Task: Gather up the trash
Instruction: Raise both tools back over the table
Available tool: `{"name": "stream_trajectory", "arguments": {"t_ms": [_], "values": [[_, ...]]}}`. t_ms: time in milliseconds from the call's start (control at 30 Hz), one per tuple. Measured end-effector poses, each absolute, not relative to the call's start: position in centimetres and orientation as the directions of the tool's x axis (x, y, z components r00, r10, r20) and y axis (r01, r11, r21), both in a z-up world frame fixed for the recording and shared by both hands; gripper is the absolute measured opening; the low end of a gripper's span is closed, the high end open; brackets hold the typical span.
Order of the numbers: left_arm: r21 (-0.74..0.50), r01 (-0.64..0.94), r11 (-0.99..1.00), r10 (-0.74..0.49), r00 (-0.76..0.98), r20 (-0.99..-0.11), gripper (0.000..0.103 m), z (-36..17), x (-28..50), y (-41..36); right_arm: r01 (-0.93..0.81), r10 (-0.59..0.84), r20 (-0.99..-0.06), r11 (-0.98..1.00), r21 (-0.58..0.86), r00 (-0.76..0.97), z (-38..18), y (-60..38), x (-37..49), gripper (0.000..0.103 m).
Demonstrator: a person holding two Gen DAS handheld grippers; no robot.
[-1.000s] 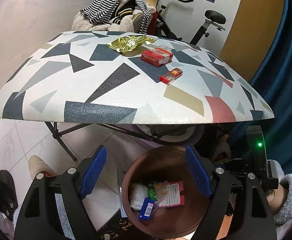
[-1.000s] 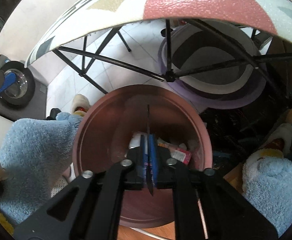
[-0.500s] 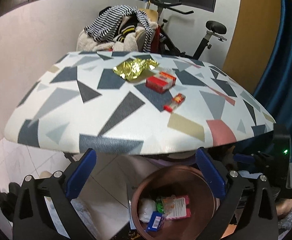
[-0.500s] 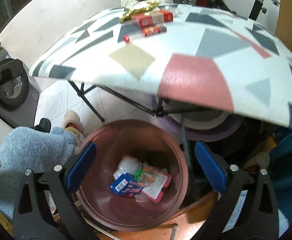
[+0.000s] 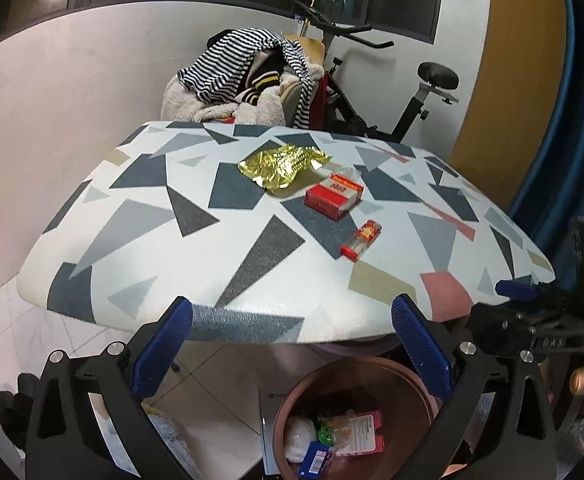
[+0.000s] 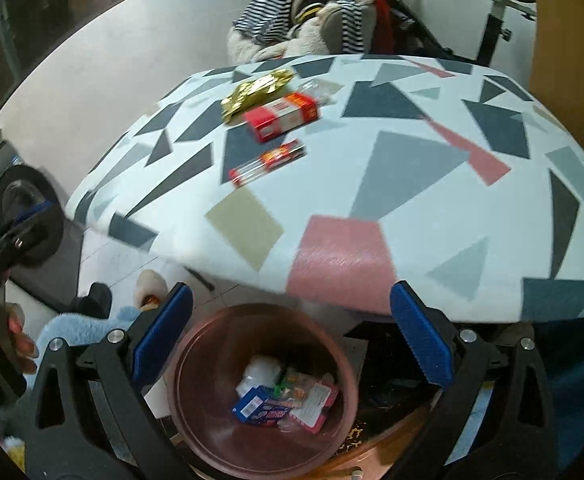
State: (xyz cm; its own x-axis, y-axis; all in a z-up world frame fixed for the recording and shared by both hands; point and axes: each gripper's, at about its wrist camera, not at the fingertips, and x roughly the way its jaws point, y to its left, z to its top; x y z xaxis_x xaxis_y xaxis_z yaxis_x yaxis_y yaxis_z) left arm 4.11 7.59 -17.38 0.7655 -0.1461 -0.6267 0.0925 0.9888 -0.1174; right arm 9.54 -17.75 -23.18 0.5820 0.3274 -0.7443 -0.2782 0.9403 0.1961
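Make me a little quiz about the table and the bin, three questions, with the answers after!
1. True or false: the gold wrapper lies in the brown bin.
2. Which lies nearest the table's front edge? A) gold wrapper B) red box C) red lighter
3. Fill in: the left gripper and right gripper are both ____.

Key
1. False; it lies on the table.
2. C
3. open, and neither holds anything.
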Motion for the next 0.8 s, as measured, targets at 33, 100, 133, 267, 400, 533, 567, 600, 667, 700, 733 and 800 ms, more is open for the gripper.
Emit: {"name": "stream_trajectory", "arguments": {"t_ms": [33,100,133,267,400,533,567,600,667,700,733,800], "values": [[-0.120,0.091,0.989,-0.146,0.771,-0.619,0.097,-17.1,4.2,7.7,-0.275,0.324,-0.743,0.942,0.194,0.586,-23.0,-17.9,9.8,0.097],[-0.125,0.093,0.988,-0.150,0.779,-0.609,0.097,-16.7,4.6,8.1,-0.277,0.326,-0.734,0.941,0.193,0.596,-22.5,-18.5,10.4,0.097],[-0.124,0.089,0.988,-0.146,0.782,-0.606,0.097,-16.4,4.8,8.3,-0.285,0.335,-0.725,0.938,0.196,0.602,-22.2,-18.7,10.6,0.097],[-0.121,0.078,0.990,-0.135,0.790,-0.599,0.097,-15.5,6.0,9.0,-0.304,0.364,-0.709,0.927,0.217,0.604,-21.7,-19.7,11.7,0.097],[-0.127,0.070,0.989,-0.132,0.798,-0.588,0.097,-14.9,7.1,10.0,-0.312,0.329,-0.707,0.937,0.159,0.626,-21.2,-19.4,13.1,0.097],[-0.132,0.066,0.989,-0.132,0.798,-0.588,0.097,-14.8,8.5,10.8,-0.329,0.324,-0.727,0.934,0.142,0.605,-21.4,-18.4,14.9,0.097],[-0.129,0.065,0.989,-0.130,0.799,-0.587,0.097,-14.8,8.9,11.0,-0.335,0.332,-0.730,0.930,0.149,0.597,-21.4,-18.4,15.2,0.097],[-0.125,0.063,0.990,-0.125,0.799,-0.588,0.097,-14.9,9.2,11.1,-0.335,0.329,-0.746,0.930,0.150,0.579,-21.7,-17.7,16.0,0.097],[-0.120,0.056,0.991,-0.117,0.797,-0.592,0.097,-15.1,9.7,11.4,-0.316,0.300,-0.762,0.940,0.131,0.575,-22.1,-17.1,16.7,0.097],[-0.120,0.050,0.991,-0.113,0.795,-0.596,0.097,-15.3,10.1,11.5,-0.290,0.281,-0.780,0.948,0.133,0.559,-22.7,-16.3,17.7,0.097],[-0.124,0.046,0.991,-0.112,0.791,-0.601,0.097,-15.4,10.4,11.7,-0.280,0.281,-0.784,0.949,0.143,0.554,-23.0,-15.8,18.0,0.097],[-0.147,0.050,0.988,-0.130,0.784,-0.607,0.097,-15.7,11.0,12.1,-0.253,0.289,-0.792,0.952,0.175,0.538,-23.9,-14.2,19.0,0.097]]}}
